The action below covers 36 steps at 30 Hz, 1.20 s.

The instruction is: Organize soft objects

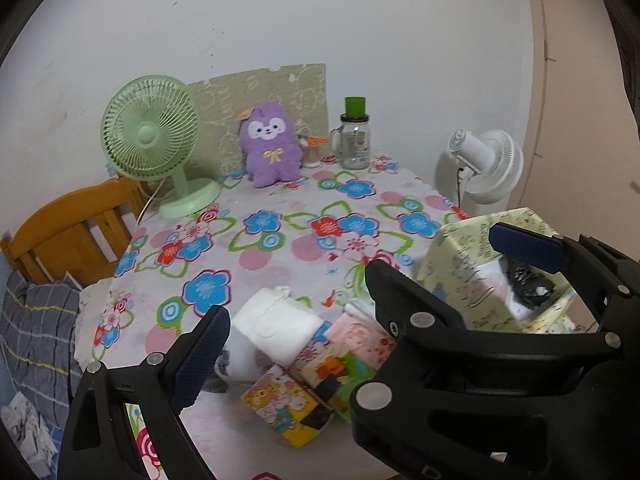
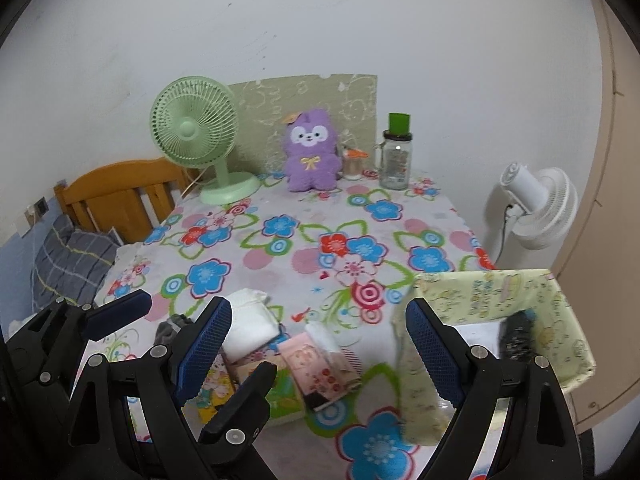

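A pile of soft things lies at the near edge of the floral table (image 1: 280, 248): a folded white cloth (image 1: 276, 326) (image 2: 250, 322), a pink floral cloth (image 2: 318, 372), colourful printed cloths (image 1: 292, 404) and a grey sock (image 2: 172, 326). A pale yellow fabric bin (image 2: 492, 320) (image 1: 480, 264) stands at the right, with a black item (image 2: 518, 334) and a white item inside. My left gripper (image 1: 392, 308) is open and empty above the pile; it shows in the right wrist view (image 2: 192, 344). My right gripper (image 2: 320, 352) is open and empty, and shows in the left wrist view (image 1: 436, 256).
At the back stand a green desk fan (image 2: 196, 136), a purple plush toy (image 2: 310, 152), a glass jar with a green lid (image 2: 396, 156) and a small cup (image 2: 352, 164). A white fan (image 2: 536, 204) stands right of the table. A wooden chair (image 2: 120, 196) and a plaid pillow (image 2: 68, 260) are left.
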### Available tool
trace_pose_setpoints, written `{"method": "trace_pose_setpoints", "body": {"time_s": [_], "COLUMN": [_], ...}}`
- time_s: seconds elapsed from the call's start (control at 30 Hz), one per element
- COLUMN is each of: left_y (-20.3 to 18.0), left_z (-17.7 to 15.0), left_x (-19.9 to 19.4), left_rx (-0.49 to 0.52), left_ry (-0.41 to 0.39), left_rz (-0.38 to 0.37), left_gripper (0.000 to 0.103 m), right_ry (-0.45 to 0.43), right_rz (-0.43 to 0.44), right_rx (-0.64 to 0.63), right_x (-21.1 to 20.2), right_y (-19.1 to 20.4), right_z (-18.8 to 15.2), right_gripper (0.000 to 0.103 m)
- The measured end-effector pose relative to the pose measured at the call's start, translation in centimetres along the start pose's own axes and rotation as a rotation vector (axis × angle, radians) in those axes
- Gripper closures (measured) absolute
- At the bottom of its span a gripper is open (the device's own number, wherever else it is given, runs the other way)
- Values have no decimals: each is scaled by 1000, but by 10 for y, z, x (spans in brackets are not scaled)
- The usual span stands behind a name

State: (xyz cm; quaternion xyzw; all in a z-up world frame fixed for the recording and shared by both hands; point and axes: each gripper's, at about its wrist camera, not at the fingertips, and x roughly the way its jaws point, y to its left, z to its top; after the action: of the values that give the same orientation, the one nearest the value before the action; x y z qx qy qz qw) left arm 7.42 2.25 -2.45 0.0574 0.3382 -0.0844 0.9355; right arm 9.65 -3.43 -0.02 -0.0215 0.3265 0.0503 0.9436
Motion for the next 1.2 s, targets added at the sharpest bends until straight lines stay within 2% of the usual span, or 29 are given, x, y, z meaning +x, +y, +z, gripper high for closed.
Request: {"method": "trace_pose_setpoints", "body": {"time_s": [0.43, 0.83, 0.97, 1.2], "left_y": [26, 42, 43, 44], "left_z": [-28, -58, -66, -76], "left_x": [31, 64, 74, 85], "left_rx": [-67, -164, -166, -175], "left_ry": [77, 174, 199, 229], "left_rz": [31, 30, 43, 16], "left_gripper": [8, 17, 18, 19], "right_ry": [57, 161, 198, 247], "right_rz": [57, 92, 103, 122], "right_rx": [-62, -100, -101, -90], "right_x": [42, 82, 92, 105], "right_y": [25, 31, 31, 33], "right_z": [-20, -44, -53, -64], "right_gripper": [13, 19, 21, 25]}}
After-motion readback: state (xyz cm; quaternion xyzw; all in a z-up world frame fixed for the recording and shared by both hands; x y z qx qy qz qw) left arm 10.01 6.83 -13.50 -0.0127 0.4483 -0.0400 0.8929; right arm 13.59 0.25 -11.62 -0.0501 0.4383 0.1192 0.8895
